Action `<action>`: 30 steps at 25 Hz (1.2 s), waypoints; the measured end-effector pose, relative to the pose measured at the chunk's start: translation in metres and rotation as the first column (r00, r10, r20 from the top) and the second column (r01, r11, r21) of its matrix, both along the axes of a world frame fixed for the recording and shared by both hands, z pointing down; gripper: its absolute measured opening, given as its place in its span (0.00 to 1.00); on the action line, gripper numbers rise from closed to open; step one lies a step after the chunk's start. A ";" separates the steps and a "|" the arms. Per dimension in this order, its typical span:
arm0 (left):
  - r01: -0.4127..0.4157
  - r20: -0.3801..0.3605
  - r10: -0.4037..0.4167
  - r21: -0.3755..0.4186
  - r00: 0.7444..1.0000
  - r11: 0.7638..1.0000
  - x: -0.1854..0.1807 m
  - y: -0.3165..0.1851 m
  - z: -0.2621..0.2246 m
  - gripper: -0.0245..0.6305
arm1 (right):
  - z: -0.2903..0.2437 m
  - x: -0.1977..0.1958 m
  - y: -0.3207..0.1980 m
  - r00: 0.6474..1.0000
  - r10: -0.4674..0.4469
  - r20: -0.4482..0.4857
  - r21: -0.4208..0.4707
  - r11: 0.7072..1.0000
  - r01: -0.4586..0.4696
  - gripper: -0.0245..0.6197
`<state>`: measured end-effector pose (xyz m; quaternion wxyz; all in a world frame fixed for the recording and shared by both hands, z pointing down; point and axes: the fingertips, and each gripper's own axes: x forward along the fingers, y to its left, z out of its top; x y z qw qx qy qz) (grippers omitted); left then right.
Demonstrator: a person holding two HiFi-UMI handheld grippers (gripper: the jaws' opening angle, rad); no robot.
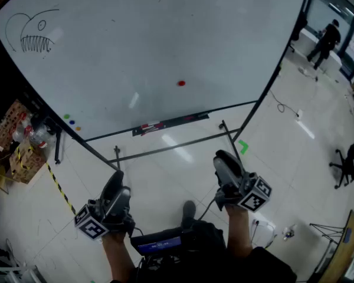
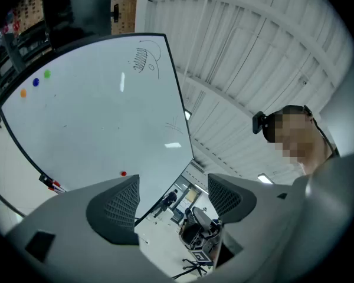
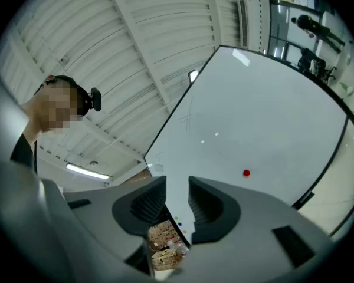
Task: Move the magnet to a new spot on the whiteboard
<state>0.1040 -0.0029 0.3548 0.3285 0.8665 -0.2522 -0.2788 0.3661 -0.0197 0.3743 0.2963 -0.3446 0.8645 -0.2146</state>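
Fingers (image 2: 115,208) gape on my left gripper (image 2: 171,199), barely part on my right gripper (image 3: 177,202), both empty, because the small round red magnet (image 1: 181,83) sits far off on the big white whiteboard (image 1: 165,40).

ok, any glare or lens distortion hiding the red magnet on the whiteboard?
Head view: light glare streaks on the whiteboard, the nearest one left of the red magnet, not on it. Left gripper view: heavy fisheye bends the board's edges, corners vignetted black, magnet tiny but visible. Right gripper view: same fisheye and vignette, magnet clear of glare.
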 end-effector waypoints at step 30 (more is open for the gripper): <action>-0.106 0.022 0.105 0.022 0.994 0.994 0.005 -0.199 0.007 0.58 | 0.047 0.008 -0.209 0.954 0.163 -0.251 -0.106 0.975 -0.194 0.23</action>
